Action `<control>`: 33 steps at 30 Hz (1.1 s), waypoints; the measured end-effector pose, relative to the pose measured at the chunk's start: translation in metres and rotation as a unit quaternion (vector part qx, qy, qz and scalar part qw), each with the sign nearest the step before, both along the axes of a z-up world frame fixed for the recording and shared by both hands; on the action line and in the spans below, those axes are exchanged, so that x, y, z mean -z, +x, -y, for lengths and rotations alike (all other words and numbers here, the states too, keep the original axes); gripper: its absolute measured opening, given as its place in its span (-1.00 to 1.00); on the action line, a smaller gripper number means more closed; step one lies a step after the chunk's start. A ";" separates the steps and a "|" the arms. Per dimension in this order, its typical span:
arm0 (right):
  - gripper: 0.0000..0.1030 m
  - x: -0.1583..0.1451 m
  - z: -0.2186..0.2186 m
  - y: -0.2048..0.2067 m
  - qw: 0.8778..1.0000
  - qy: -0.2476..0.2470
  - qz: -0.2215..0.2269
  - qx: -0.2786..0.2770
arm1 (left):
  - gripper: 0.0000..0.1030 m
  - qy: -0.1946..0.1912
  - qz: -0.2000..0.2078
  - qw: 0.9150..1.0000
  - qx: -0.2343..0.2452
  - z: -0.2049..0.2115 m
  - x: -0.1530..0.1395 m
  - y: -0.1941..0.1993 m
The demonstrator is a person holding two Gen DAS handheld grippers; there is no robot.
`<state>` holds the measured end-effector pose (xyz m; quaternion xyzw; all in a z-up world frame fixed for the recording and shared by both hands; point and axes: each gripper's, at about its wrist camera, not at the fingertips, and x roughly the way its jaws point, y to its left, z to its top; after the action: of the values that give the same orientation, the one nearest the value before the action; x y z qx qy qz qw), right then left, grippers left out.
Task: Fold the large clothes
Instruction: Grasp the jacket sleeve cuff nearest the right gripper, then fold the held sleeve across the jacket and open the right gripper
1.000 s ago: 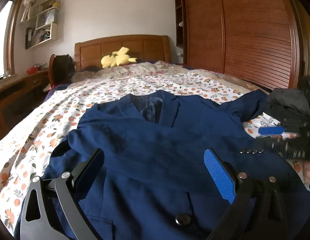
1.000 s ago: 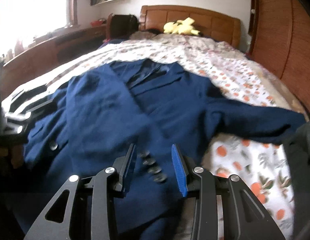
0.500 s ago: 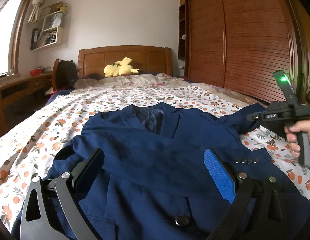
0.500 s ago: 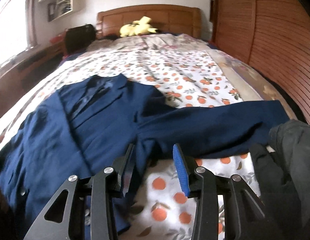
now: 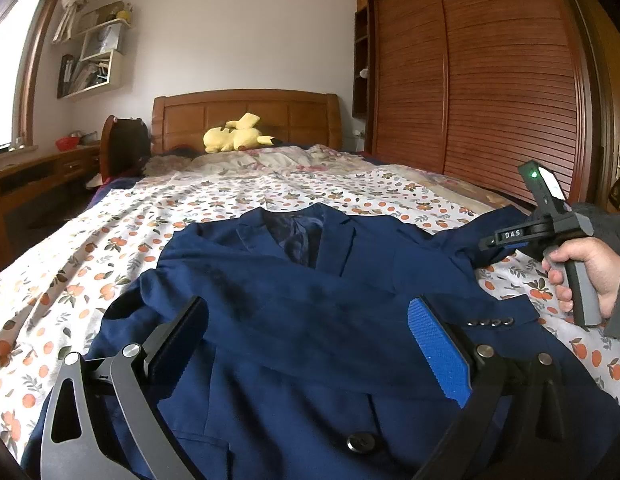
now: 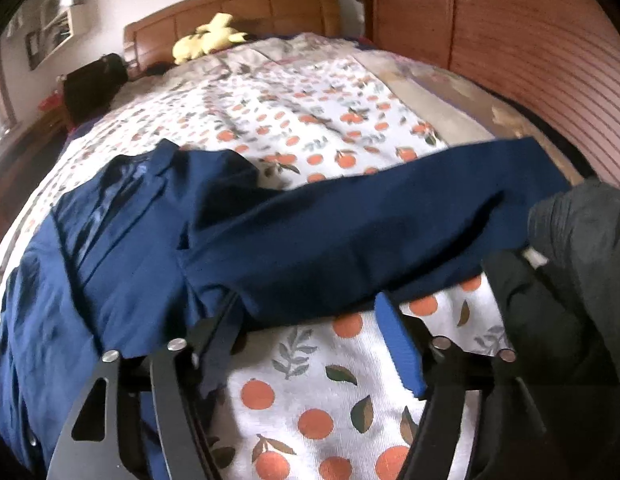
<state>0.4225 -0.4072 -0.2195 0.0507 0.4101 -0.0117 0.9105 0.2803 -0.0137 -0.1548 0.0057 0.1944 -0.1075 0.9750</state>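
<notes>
On the orange-print bedsheet [image 5: 270, 196] the navy blazer [image 5: 310, 320] lies face-up, left sleeve folded across its chest; left gripper [image 5: 306, 344] and right gripper [image 6: 306, 320] both gape empty, so pinch the outstretched right sleeve [image 6: 390, 216] near its cuff, not mid-sleeve.

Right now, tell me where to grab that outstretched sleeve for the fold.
Grip the outstretched sleeve at its near edge, midway along, coming in low from the foot of the bed. It lies flat, and the right gripper already faces that edge with open jaws. The cuff end lies partly behind a dark garment.
</notes>
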 end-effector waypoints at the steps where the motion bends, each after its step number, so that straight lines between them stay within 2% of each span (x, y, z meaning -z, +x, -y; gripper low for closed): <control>1: 0.36 0.003 0.002 0.002 1.000 0.004 -0.007 0.005 | 0.95 -0.001 -0.001 1.000 0.000 0.000 0.000 0.000; 4: 0.44 0.007 0.007 0.004 0.999 0.021 -0.020 0.018 | 0.95 -0.003 -0.004 1.000 0.001 0.000 0.001 0.001; 15: 0.43 0.023 0.029 0.021 0.993 0.087 -0.049 0.067 | 0.95 -0.004 -0.007 1.000 0.002 0.000 0.001 0.002; 16: 0.35 0.024 0.030 0.023 0.992 0.089 -0.050 0.070 | 0.95 -0.004 -0.008 1.000 0.002 -0.001 0.001 0.003; 17: 0.14 0.026 0.031 0.026 0.992 0.092 -0.051 0.075 | 0.95 -0.004 -0.008 1.000 0.002 -0.001 0.001 0.003; 18: 0.04 0.027 0.032 0.028 0.991 0.093 -0.053 0.077 | 0.95 -0.004 -0.008 1.000 0.002 -0.001 0.001 0.003; 20: -0.50 0.026 0.030 0.031 0.992 0.075 -0.050 0.084 | 0.95 -0.003 -0.008 1.000 0.002 -0.001 0.001 0.003; 23: -0.98 0.019 0.022 0.034 0.996 0.043 -0.037 0.068 | 0.95 -0.002 -0.009 1.000 0.002 -0.001 0.002 0.003; 27: -0.98 -0.011 -0.005 0.027 0.999 -0.019 0.026 0.022 | 0.95 -0.002 -0.009 1.000 0.002 0.000 0.002 0.003; 33: -0.98 -0.052 -0.052 0.009 0.994 -0.026 0.085 -0.068 | 0.95 -0.001 -0.010 1.000 0.002 0.000 0.004 0.002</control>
<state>0.4312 -0.3548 -0.1674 0.0002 0.3332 0.0441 0.9418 0.2828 -0.0135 -0.1586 0.0037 0.2037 -0.1101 0.9728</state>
